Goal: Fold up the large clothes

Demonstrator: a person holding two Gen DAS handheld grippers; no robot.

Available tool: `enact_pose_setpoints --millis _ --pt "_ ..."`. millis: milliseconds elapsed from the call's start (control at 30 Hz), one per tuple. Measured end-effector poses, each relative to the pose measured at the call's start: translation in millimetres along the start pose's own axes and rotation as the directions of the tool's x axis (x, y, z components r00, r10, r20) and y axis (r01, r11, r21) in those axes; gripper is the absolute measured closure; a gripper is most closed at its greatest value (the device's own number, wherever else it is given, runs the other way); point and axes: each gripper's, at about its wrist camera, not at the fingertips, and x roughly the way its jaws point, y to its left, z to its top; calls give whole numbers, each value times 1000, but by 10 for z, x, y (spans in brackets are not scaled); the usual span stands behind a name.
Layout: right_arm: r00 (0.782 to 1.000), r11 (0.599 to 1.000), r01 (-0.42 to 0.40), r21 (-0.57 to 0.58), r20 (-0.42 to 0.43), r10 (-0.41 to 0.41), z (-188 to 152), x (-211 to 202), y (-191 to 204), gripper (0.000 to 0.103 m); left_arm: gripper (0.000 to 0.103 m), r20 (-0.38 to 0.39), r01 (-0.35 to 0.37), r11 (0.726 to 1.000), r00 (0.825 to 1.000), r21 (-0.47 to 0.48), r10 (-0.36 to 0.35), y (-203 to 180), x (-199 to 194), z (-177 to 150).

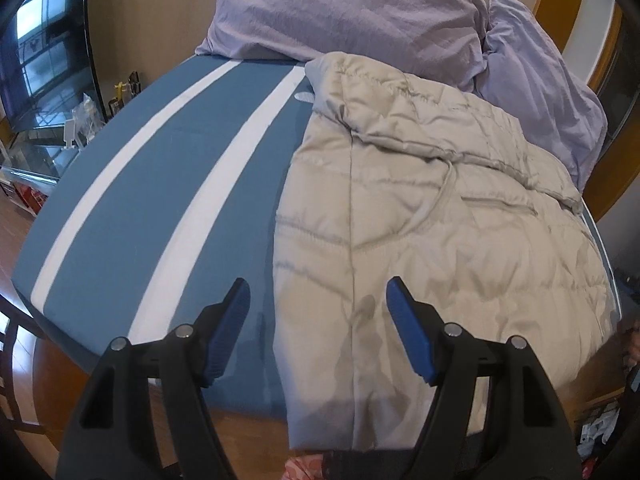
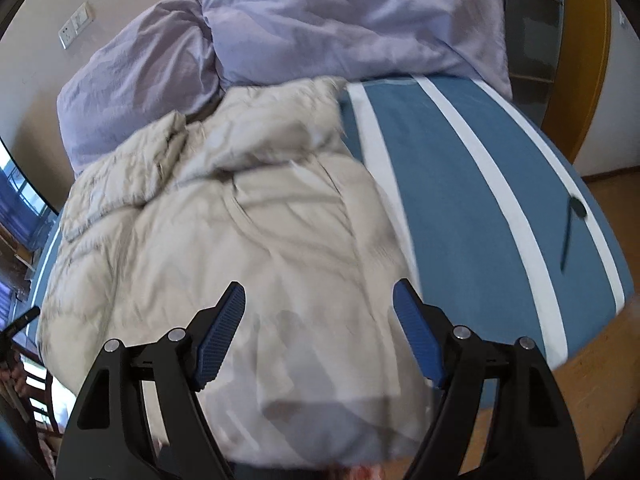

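A large beige quilted jacket [image 1: 432, 216] lies spread on a blue bed with white stripes [image 1: 160, 184]. In the left wrist view it covers the right half of the bed, its hem hanging over the near edge. My left gripper [image 1: 318, 284] is open and empty, above the jacket's near left edge. In the right wrist view the jacket [image 2: 224, 240] covers the left half of the bed [image 2: 480, 200]. My right gripper [image 2: 320, 290] is open and empty, above the jacket's near right part.
Two lilac pillows [image 1: 344, 8] lie at the head of the bed against the wall, also in the right wrist view [image 2: 352, 24]. A dark thin object [image 2: 572, 224] lies on the bed's right side. A television [image 1: 44, 48] stands at the left. Wooden floor surrounds the bed.
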Motion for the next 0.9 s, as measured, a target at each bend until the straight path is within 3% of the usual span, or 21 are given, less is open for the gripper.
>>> enact_pose_setpoints --millis 233,367,633,767,900 --pt "999 1000 -19 9 -32 19 -344 -56 -228 25 33 -22 31 999 999 -16 -32 9 31 -151" --pt "998 999 -46 26 -40 47 -418 -51 -299 26 33 -39 72 996 997 -45 -74 25 77 -233" --pt "992 990 -102 94 -59 108 -517 55 -432 27 33 -30 91 994 995 -58 -92 14 101 -297" --pt "990 987 -125 101 -52 131 -541 72 -435 28 42 -23 110 992 994 -67 -111 16 88 -318" --pt "980 976 -187 112 -50 194 -553 85 -430 42 50 -20 136 988 990 -80 -138 10 67 -362"
